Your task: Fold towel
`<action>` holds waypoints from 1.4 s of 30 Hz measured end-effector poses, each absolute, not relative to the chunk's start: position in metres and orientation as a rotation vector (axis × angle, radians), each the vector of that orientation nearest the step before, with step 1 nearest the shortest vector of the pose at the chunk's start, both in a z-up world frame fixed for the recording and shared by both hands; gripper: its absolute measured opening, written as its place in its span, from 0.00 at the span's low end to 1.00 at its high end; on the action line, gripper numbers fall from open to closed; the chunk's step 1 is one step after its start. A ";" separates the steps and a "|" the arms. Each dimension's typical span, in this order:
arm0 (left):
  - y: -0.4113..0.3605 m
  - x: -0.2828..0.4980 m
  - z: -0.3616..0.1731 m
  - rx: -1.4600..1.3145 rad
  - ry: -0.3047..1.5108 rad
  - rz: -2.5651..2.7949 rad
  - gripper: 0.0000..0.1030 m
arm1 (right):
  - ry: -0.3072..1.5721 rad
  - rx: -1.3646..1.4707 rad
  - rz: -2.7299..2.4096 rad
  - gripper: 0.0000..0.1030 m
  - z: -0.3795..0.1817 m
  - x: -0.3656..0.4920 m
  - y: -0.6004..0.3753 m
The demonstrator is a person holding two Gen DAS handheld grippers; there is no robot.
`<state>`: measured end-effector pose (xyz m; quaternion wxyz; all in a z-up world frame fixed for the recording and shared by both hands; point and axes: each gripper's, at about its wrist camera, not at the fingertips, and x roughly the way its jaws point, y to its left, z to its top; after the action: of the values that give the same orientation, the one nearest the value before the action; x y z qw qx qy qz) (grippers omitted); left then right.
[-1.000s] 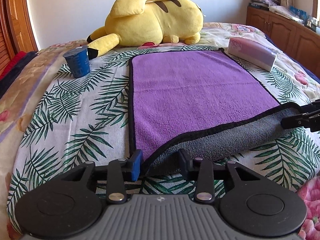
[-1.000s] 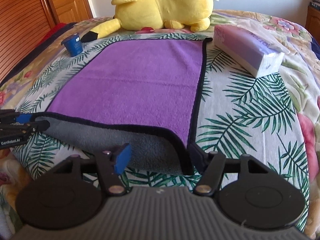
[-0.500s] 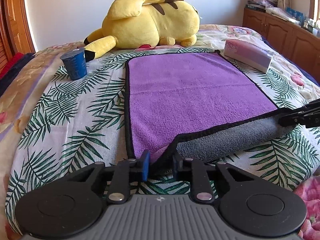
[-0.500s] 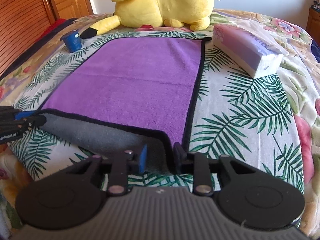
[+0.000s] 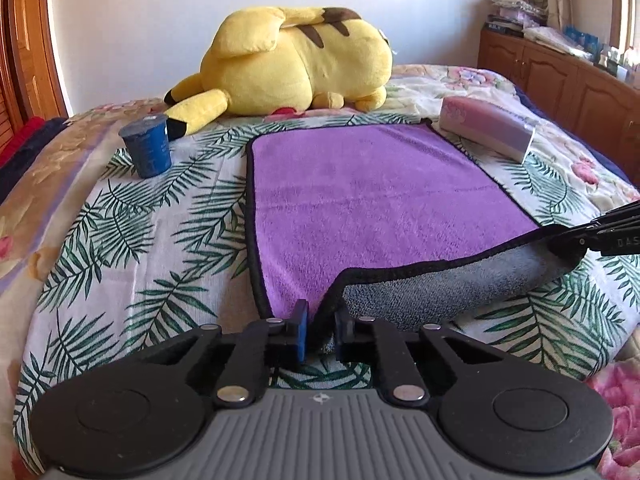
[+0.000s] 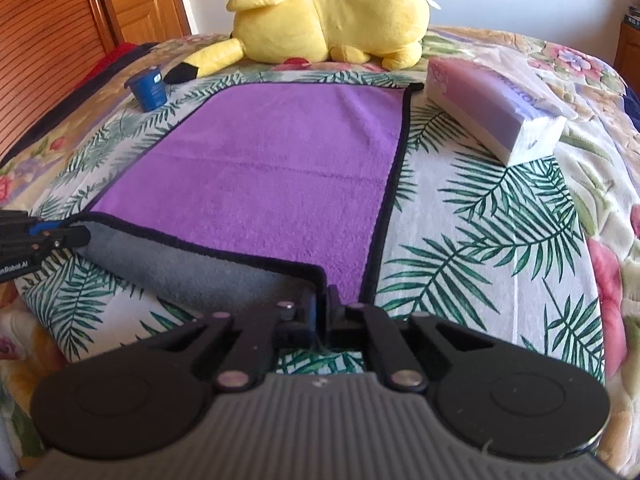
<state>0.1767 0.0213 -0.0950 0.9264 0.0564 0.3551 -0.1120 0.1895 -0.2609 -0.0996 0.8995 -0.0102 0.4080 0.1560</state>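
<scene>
A purple towel point(image 5: 360, 196) with black trim and a grey underside lies spread on the bed; it also shows in the right wrist view point(image 6: 272, 168). Its near edge is lifted and rolled over, showing the grey side point(image 5: 440, 292). My left gripper point(image 5: 320, 332) is shut on the near left corner. My right gripper point(image 6: 323, 312) is shut on the near right corner. Each gripper shows at the edge of the other's view, the right one point(image 5: 600, 232) and the left one point(image 6: 36, 236).
A big yellow plush toy point(image 5: 296, 64) lies at the far end of the towel. A blue cup point(image 5: 148, 148) stands to the left, a tissue pack point(image 5: 488, 128) to the right. Wooden cabinets point(image 5: 560, 76) line the right wall.
Both grippers closed from open onto the towel's near corners. The near edge has lifted a little and rolled further over.
</scene>
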 end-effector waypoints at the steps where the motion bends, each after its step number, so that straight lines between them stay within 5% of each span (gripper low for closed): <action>1: 0.021 0.177 -0.094 0.114 0.724 -0.231 0.00 | 0.836 -0.018 0.324 0.04 -0.099 0.189 -0.261; 42: 0.012 0.194 -0.032 0.111 0.542 -0.292 0.00 | 0.616 -0.022 0.368 0.03 -0.065 0.200 -0.269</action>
<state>0.1941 0.0123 -0.0320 0.9514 0.0547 0.2668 -0.1437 0.2001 -0.2690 -0.0651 0.9363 -0.0109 0.3014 0.1802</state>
